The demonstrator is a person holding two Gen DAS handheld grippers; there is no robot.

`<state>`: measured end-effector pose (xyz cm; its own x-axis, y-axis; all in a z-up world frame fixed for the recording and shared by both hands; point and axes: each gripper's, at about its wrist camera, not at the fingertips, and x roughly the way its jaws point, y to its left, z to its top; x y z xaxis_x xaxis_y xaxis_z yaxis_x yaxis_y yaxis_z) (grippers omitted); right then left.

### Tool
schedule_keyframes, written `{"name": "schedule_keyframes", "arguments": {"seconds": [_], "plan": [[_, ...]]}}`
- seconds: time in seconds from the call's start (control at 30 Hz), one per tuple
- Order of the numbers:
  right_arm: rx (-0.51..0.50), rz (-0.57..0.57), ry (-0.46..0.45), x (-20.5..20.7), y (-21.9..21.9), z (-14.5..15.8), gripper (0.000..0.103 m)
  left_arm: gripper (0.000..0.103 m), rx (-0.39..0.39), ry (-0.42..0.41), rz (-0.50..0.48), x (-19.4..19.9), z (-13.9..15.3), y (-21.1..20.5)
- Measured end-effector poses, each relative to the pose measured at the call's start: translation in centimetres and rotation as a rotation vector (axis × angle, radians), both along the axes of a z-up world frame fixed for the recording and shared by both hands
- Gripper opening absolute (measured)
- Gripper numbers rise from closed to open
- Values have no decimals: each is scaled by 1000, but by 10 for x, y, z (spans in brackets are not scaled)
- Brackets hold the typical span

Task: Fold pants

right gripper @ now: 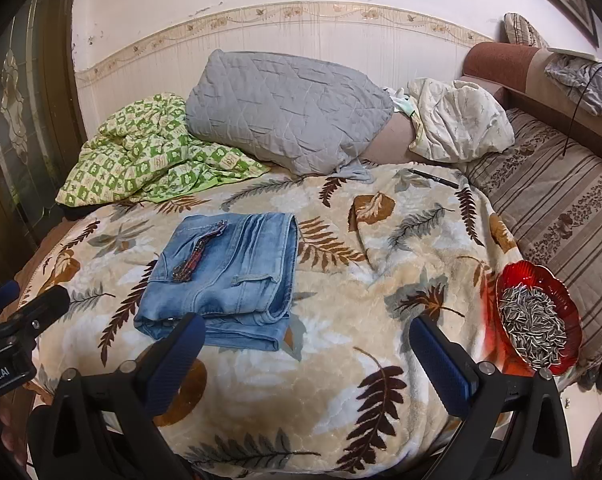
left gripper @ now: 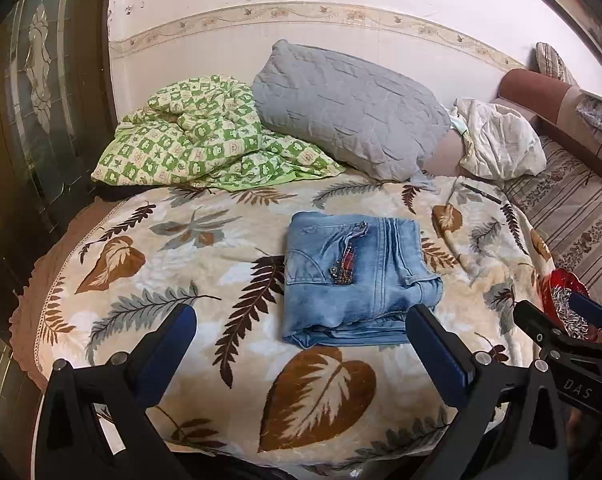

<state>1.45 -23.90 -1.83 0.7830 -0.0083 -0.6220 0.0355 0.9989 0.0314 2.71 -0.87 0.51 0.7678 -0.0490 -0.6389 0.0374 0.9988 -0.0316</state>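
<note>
Light blue denim pants (left gripper: 353, 276) lie folded into a compact rectangle on the leaf-patterned blanket (left gripper: 205, 264), with a back pocket and a dark patterned strip on top. In the right wrist view the same pants (right gripper: 225, 276) sit left of centre. My left gripper (left gripper: 301, 320) hangs open just in front of the pants, nothing between its blue pads. My right gripper (right gripper: 307, 336) is open too, to the right of the bundle's near edge, holding nothing. Each gripper shows at the edge of the other's view.
A red glass bowl of sunflower seeds (right gripper: 537, 320) sits at the blanket's right edge. A grey quilted pillow (left gripper: 349, 112), a green checked quilt (left gripper: 189, 140) and a white crumpled cloth (left gripper: 497, 140) lie behind. A dark pen (right gripper: 433, 178) rests near the pillow. A striped mattress (right gripper: 561, 200) runs right.
</note>
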Motion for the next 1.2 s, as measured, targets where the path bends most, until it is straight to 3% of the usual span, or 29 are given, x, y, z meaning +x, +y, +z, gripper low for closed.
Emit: {"name": "schedule_keyframes", "arguments": {"seconds": [1.2], "plan": [[0,-17,4,0,-1,-4,103,103,6,1,-4,0,1,-4]]}}
